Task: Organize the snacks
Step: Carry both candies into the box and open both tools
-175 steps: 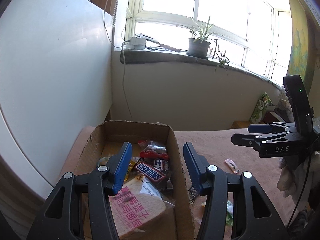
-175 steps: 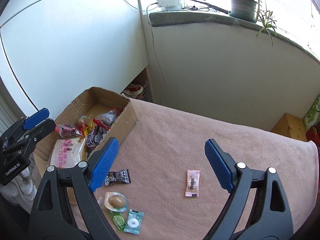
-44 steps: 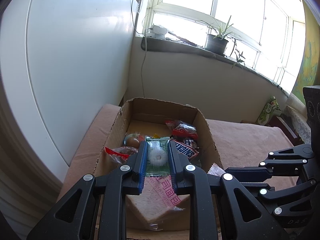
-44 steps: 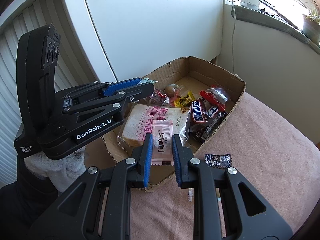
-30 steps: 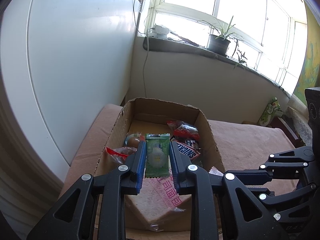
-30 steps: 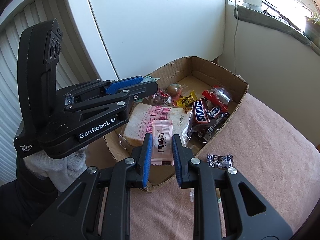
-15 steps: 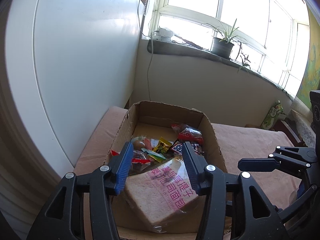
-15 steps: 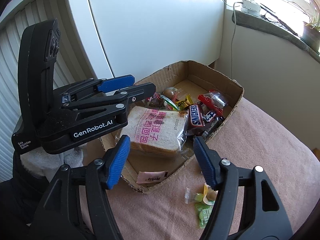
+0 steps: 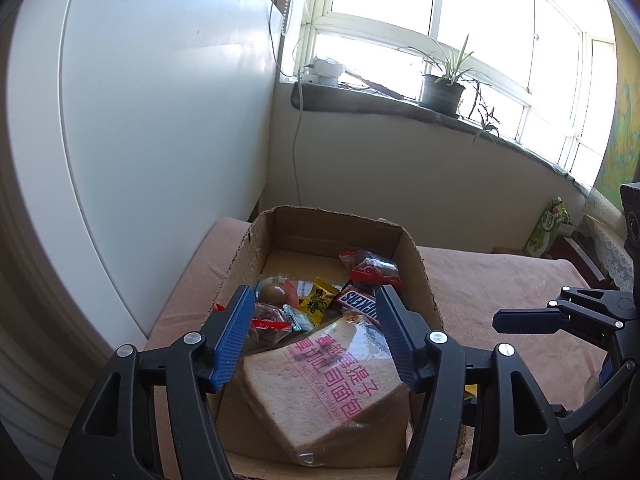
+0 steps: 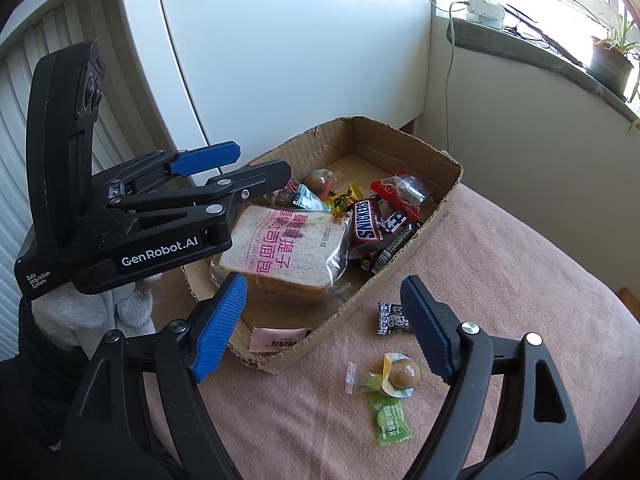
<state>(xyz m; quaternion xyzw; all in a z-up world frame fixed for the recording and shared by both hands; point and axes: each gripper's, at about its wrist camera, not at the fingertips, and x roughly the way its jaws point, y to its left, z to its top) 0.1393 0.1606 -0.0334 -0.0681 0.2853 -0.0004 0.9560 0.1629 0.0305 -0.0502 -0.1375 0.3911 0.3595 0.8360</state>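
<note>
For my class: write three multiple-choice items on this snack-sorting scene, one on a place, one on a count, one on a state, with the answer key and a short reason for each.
1. Where does the pink packet lie?
A. On the windowsill
B. Inside the cardboard box, near corner
C. On the blanket

2. How many snacks lie on the blanket outside the box?
A. One
B. Four
C. Nine

3. What is between the right gripper fingers?
A. Nothing held
B. The sliced bread
C. The Snickers bar

Key: 1 B, it rests on the box floor; 2 B, dark wrapper, clear candy, round cup, green packet; 3 A, the jaws are opening, gripping nothing.

The left gripper hides part of the cardboard box.
</note>
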